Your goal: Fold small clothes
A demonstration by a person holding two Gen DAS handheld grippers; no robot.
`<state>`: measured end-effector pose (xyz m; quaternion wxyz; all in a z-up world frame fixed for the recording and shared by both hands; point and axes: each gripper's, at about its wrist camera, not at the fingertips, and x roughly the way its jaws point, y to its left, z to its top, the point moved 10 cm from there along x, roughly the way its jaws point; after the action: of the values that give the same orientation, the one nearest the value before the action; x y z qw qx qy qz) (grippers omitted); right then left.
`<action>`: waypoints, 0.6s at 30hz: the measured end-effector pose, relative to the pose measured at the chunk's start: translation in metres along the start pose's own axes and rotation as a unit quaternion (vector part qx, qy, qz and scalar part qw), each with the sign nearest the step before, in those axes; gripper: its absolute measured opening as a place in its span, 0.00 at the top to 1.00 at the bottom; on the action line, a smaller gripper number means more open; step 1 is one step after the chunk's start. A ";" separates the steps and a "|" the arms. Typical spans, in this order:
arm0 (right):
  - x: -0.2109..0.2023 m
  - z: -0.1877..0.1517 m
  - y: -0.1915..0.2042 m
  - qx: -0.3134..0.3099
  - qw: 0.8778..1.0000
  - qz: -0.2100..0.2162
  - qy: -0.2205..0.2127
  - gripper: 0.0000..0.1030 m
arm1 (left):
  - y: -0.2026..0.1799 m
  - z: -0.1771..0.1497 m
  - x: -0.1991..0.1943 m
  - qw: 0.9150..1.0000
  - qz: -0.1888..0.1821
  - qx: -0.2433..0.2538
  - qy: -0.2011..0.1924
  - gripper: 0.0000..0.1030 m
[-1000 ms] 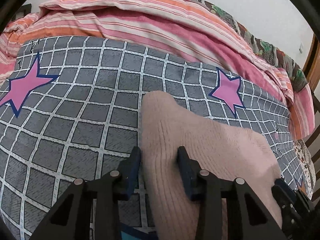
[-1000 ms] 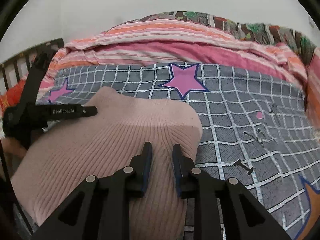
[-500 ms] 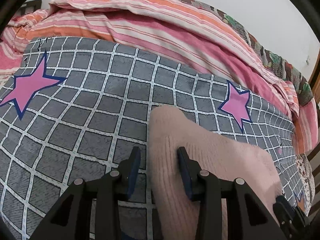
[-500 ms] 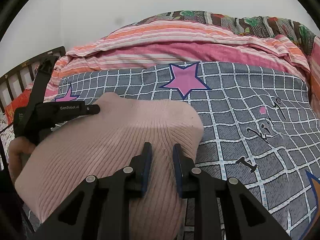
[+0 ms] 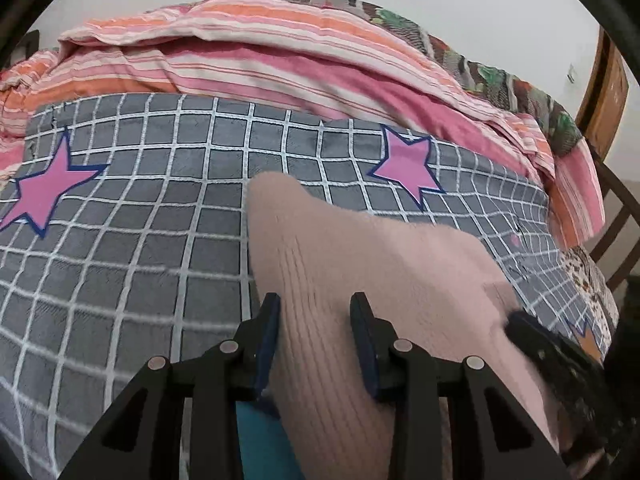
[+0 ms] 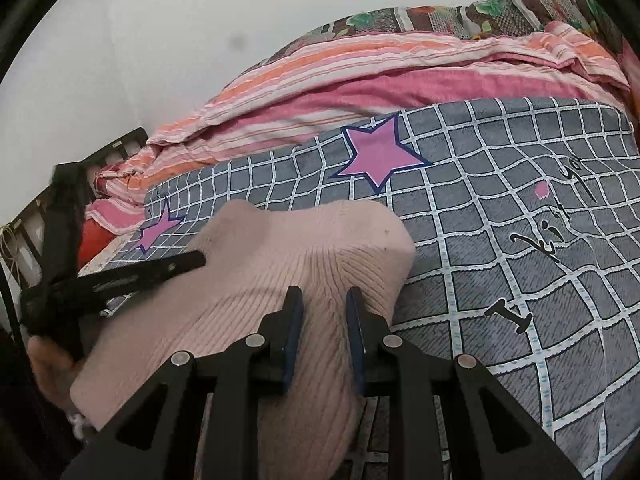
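Pinching ribbed pink knit garment (image 5: 360, 264): both grippers' fingers, left (image 5: 316, 316) closing | right (image 6: 322, 312) seemingly clamped | plush grid blanket (image 5: 132, 248)

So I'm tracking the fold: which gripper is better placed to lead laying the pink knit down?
Probably the right gripper: it pinches the pink knit tightly near its corner. The left gripper has closed further around its fold.

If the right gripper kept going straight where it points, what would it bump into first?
Probably more of the pink knitted garment that the right gripper already pinches; its folded edge lies just ahead. Past that comes the grey checked blanket, though depth is hard to judge.
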<state>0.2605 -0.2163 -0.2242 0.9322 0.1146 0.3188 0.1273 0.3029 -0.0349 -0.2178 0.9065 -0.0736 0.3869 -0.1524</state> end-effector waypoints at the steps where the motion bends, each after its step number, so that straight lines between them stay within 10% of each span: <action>1: 0.000 0.000 0.001 0.000 1.000 0.003 0.000 0.78 | -0.001 -0.003 -0.006 1.000 0.000 0.001 -0.002 0.67; 18: -0.015 -0.007 0.001 0.027 0.998 -0.014 0.046 0.77 | -0.013 -0.054 -0.058 1.000 -0.015 -0.015 -0.003 0.65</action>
<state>0.2450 -0.2194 -0.2211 0.9146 0.1292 0.3668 0.1106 0.2229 -0.0285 -0.2126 0.9039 -0.0936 0.3855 -0.1597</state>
